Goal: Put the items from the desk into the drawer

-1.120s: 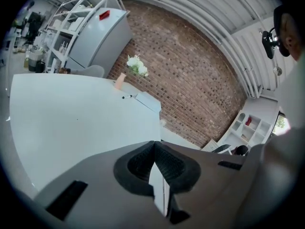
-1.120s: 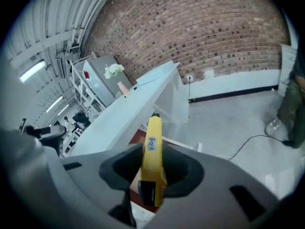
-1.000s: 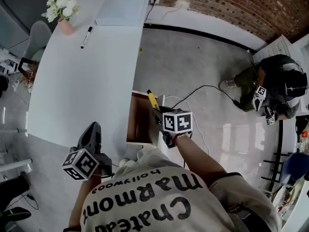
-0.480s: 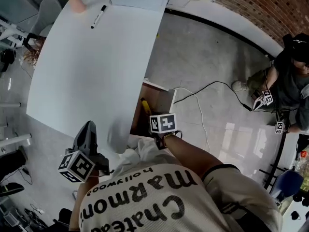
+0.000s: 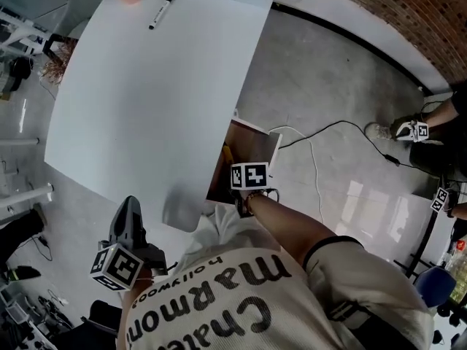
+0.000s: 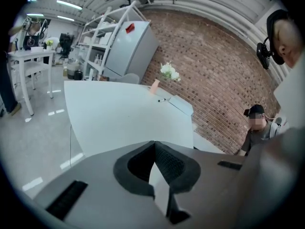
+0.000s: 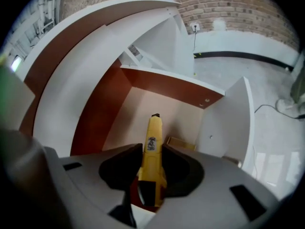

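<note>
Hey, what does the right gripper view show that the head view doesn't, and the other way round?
Only the right gripper view: the right claw shut on the yellow tool, the tool's small label, and a tan item lying further inside. Only the head view: the black marker on top of the white desk, the left claw, and the person's printed shirt. Both: the open drawer with the yellow tool pointing into it.
</note>
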`<move>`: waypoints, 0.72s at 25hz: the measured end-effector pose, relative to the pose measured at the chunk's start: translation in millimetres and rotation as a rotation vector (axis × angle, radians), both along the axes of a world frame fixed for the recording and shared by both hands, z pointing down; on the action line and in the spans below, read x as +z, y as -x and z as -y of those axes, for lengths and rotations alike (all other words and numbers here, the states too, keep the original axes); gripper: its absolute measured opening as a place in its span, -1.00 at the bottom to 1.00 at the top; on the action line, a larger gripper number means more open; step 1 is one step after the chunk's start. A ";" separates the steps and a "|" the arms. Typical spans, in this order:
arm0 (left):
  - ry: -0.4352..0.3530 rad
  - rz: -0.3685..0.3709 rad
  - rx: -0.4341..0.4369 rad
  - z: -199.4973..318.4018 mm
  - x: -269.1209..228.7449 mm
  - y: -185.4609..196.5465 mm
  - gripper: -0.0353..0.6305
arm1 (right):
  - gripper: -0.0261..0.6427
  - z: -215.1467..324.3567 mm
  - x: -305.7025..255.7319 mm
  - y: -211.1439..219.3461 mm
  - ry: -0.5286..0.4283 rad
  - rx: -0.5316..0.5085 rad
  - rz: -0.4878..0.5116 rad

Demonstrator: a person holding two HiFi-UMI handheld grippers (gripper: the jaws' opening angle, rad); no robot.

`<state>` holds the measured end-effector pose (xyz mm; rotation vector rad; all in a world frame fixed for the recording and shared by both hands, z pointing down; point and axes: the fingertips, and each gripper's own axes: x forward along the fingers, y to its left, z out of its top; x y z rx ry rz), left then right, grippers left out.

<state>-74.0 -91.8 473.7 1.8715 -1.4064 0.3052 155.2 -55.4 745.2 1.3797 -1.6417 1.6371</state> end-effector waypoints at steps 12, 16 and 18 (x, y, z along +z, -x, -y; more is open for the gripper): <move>0.045 0.044 -0.032 -1.3 15.2 9.1 -0.89 | -0.52 -3.3 48.6 -15.5 0.124 0.239 -0.018; 0.062 0.061 -0.031 0.0 17.6 9.3 -0.89 | -0.52 -5.8 57.1 -8.7 0.141 0.224 -0.006; 0.067 0.066 -0.032 -0.3 20.1 9.6 -0.89 | -0.52 -8.7 60.2 -6.9 0.168 0.229 0.007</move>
